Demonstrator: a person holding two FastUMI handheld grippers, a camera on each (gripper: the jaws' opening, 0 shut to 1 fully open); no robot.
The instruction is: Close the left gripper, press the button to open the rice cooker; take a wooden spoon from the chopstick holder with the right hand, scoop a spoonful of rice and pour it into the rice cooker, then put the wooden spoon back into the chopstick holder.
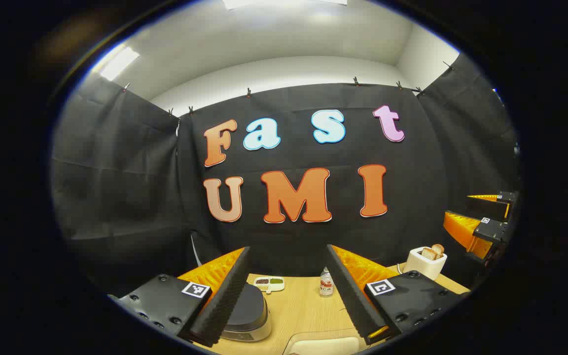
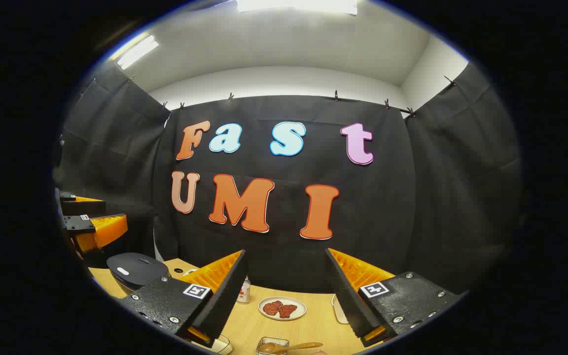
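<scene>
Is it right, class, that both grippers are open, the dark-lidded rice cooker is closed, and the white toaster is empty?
Not quite: the white toaster holds slices of bread, as the left gripper view shows. Both the left gripper and right gripper are open, and the dark-lidded rice cooker is closed.

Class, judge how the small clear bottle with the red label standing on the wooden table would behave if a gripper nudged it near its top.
The small clear bottle stands upright and narrow on the wooden table, so it would probably tip rather than slide. Its round body suggests it would then roll. It looks light, though its contents cannot be judged.

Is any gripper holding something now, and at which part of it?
Nothing is held: the left gripper and the right gripper are both open and empty.
</scene>
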